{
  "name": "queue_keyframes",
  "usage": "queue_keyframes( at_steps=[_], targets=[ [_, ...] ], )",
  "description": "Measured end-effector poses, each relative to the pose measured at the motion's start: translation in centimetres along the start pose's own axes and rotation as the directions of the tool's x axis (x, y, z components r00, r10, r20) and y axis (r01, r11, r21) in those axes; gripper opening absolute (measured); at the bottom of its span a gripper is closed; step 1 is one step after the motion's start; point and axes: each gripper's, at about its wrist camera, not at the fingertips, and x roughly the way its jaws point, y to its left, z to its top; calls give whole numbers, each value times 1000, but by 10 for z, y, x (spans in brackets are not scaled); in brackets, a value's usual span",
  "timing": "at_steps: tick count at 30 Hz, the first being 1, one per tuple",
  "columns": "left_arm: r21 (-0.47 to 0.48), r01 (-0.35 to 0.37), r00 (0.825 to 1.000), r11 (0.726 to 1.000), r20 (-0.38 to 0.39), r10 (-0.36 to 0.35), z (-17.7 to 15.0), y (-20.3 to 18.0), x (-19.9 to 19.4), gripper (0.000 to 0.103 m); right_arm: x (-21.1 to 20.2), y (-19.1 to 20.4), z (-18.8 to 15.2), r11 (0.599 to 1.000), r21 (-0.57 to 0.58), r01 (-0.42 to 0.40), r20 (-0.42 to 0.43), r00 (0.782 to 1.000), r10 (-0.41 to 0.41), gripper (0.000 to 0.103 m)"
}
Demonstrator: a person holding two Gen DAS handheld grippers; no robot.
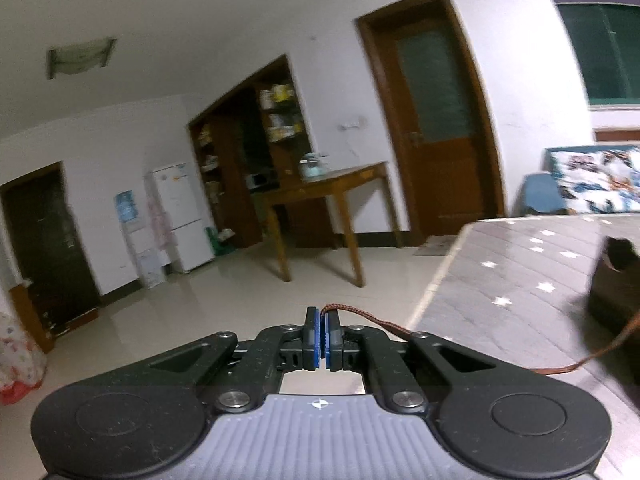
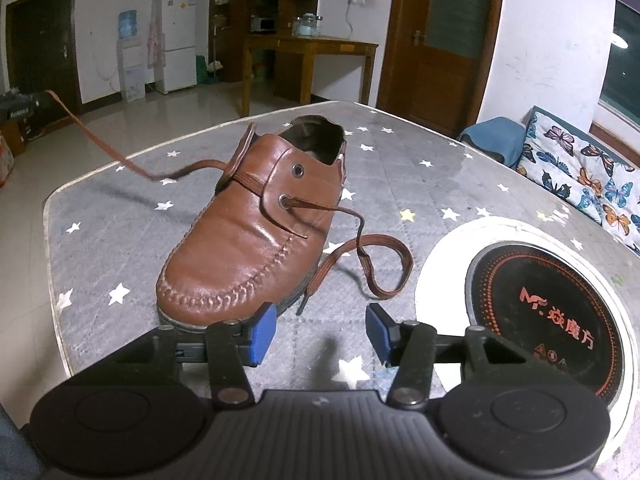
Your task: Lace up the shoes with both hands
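Note:
A brown leather shoe (image 2: 244, 236) stands on the grey star-patterned table (image 2: 100, 216), toe toward me. A brown lace (image 2: 248, 184) crosses its lower eyelets. The lace's left end (image 2: 96, 140) stretches off the table to my left gripper (image 2: 24, 106), seen at the far left edge. In the left wrist view that gripper (image 1: 322, 338) is shut on the lace end (image 1: 376, 324), which trails right toward the shoe (image 1: 616, 280). The lace's right end (image 2: 372, 264) lies looped on the table. My right gripper (image 2: 321, 332) is open just in front of the shoe's toe, with nothing between its fingers.
A round black induction hob (image 2: 544, 316) in a white ring sits at the table's right. Beyond the table stand a wooden side table (image 2: 308, 52), a white fridge (image 2: 178, 40), a water dispenser (image 2: 130, 64) and a butterfly-print cushion (image 2: 584, 176).

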Motion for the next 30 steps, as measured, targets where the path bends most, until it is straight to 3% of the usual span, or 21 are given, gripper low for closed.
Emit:
queue_keyframes(
  at_steps=[7,17,21,30],
  targets=[
    [110,162,987,981,-21,-161,-17,-52,-12,3,-2,2,2,1000,5,-17,19,1000,17,51],
    [191,384,922,903,-31,-386,-21,-105,-29,3,-11,12,8,994,-24,-102,72,992,104,52],
    [208,469,880,858,-30,-473,-18,-113,-35,3,-11,20,9,988,-47,-145,90,985,149,50],
    [290,650,743,703,-46,-668,-6,-128,-54,4,-8,28,14,970,-95,-225,108,966,235,42]
  ],
)
